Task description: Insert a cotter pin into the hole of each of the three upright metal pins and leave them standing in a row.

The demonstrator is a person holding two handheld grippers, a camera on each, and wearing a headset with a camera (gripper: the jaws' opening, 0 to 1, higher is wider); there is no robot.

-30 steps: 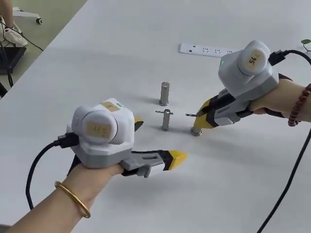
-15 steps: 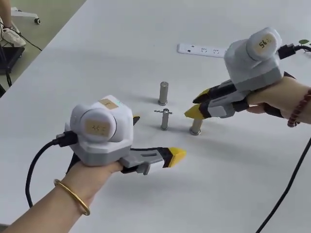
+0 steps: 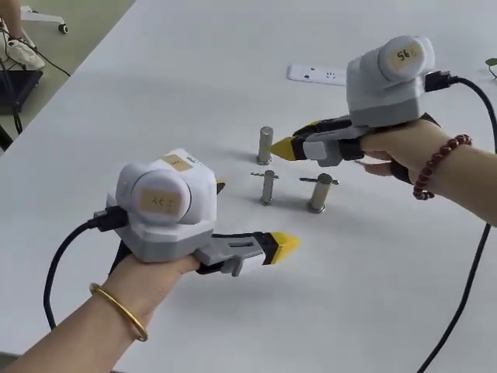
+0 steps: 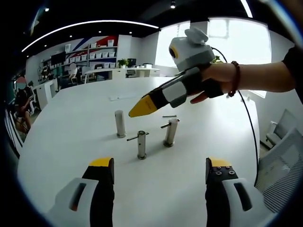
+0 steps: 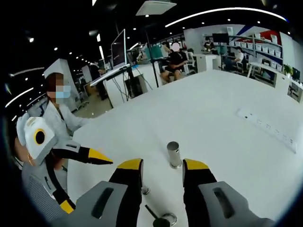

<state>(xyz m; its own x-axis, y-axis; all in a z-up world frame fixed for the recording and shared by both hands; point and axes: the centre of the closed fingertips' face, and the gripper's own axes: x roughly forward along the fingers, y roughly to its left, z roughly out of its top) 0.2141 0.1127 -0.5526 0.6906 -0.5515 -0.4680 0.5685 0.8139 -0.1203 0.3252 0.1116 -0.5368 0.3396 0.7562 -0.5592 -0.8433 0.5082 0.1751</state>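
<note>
**Two pins fitted, the third waiting**

Head view: I look down on a white table [image 3: 373, 295] with three upright metal pins near its middle. The far pin [image 3: 265, 145] is bare. The middle pin [image 3: 268, 190] has a cotter pin [image 3: 262, 176] crosswise through its top. The right-hand pin [image 3: 318, 196], just beside it, has a second cotter pin [image 3: 312, 180]. My right gripper [image 3: 286, 146] hovers above the table with its yellow tips close beside the far pin's top. I cannot tell whether they touch it. My left gripper [image 3: 252, 217] hangs low on the near side, apart from the pins. A power strip [image 3: 318, 75] lies farther back.

Left gripper view: my own jaws stand wide apart with nothing between them. Beyond them stand the three pins, with the right gripper above, pointing towards the bare one. A short dark sliver [image 4: 169, 116] lies on the table behind the right-hand pin. It may be a spare cotter pin, but it is too small to tell.

Right gripper view: my jaws stand a little apart and empty. The far pin stands straight ahead in the gap, with nothing through it.

I judge two of the three pins done, so the step in hand is the last one. The next move calls for taking up a cotter pin by its head, lining its tip with the far pin's cross hole, and sliding it through without tipping the pin. The idle left gripper could steady the pin's base. The three pins form a corner rather than a line, so one may need nudging into a row afterwards.
</note>
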